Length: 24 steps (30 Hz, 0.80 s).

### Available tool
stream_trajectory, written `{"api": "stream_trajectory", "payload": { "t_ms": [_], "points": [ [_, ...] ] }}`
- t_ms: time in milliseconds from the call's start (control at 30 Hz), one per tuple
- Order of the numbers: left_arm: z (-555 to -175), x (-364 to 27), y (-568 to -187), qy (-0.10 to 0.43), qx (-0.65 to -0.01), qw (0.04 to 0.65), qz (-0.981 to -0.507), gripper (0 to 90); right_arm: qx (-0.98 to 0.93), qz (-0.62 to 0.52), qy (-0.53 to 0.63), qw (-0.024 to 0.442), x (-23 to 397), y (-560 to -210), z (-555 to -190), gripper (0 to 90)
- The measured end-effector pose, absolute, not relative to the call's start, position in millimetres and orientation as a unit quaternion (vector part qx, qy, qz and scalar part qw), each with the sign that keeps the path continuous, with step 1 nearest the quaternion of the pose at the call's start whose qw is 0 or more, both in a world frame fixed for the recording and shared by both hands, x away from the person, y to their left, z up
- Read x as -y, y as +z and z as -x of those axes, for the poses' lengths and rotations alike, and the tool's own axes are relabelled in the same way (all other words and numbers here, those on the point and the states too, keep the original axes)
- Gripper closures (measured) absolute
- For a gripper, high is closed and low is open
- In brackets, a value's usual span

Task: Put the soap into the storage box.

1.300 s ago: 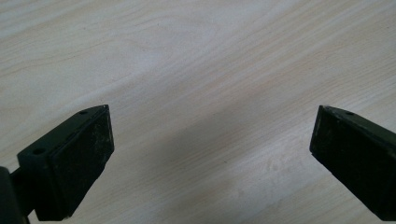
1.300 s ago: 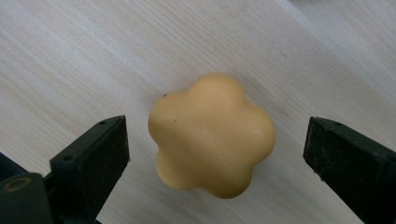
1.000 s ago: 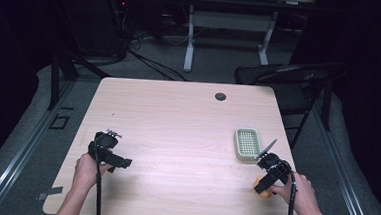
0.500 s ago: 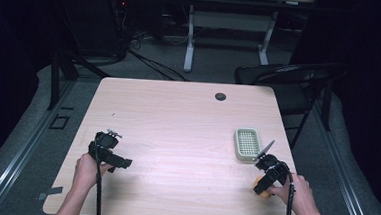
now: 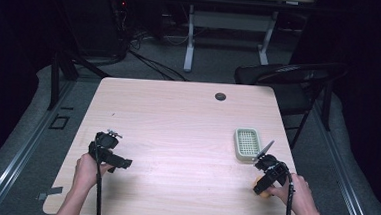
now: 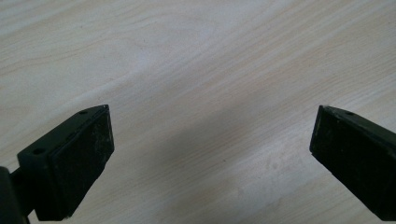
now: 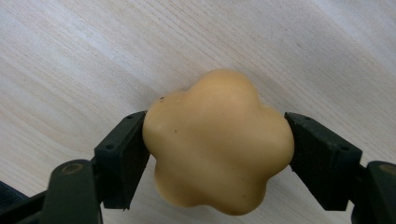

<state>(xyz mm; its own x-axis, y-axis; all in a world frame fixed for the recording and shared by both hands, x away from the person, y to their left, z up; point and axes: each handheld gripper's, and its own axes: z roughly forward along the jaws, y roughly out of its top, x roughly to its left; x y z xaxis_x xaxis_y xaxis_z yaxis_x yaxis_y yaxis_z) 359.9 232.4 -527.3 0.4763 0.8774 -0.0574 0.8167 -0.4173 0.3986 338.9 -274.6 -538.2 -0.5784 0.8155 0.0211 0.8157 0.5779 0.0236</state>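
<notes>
- just on the near side of the soap dish [image 5: 247, 143], the right gripper [image 5: 267, 173] has its fingers [image 7: 122, 158] clamped on the flower-shaped yellow soap [image 7: 218, 144], one pad on each side.
- high view: the soap [image 5: 259, 183] sits low over the bench [image 5: 177, 126], between the dish and the near edge; can't tell if it's lifted clear or touching the wood.
- dish is pale green, slotted, nothing in it that i can see.
- step in hand, my read: carry the soap to the dish and set it in.
- to do it well: hold the squeeze steady, the lobes are rounded and it could rotate or squirt out between the pads.
- lift clear of the dish rim before moving across, lower flat, release only once it rests on the slots.
- left gripper [image 5: 106, 150] is well away from the dish on the far side of the bench, fingers [image 6: 77, 163] spread wide over bare wood, holding nothing. leave it parked.
</notes>
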Motion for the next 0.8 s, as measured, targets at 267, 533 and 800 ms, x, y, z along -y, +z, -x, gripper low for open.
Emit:
{"api": "stream_trajectory", "payload": {
  "t_ms": [267,533,800],
  "points": [
    [-359.9,-232.4,-527.0,0.081,-0.505,0.19,-0.838,0.0,0.889,0.457,-0.015,0.002,274.4,-538.0,-338.3,24.8],
    [-360.1,-232.5,-527.4,0.079,-0.506,0.191,-0.837,0.0,0.891,0.455,-0.012,0.005,275.9,-536.3,-338.8,24.9],
    [-360.1,-232.7,-527.3,0.079,-0.506,0.191,-0.838,0.0,0.886,0.462,-0.023,-0.001,278.4,-532.3,-338.1,25.0]
  ]
}}
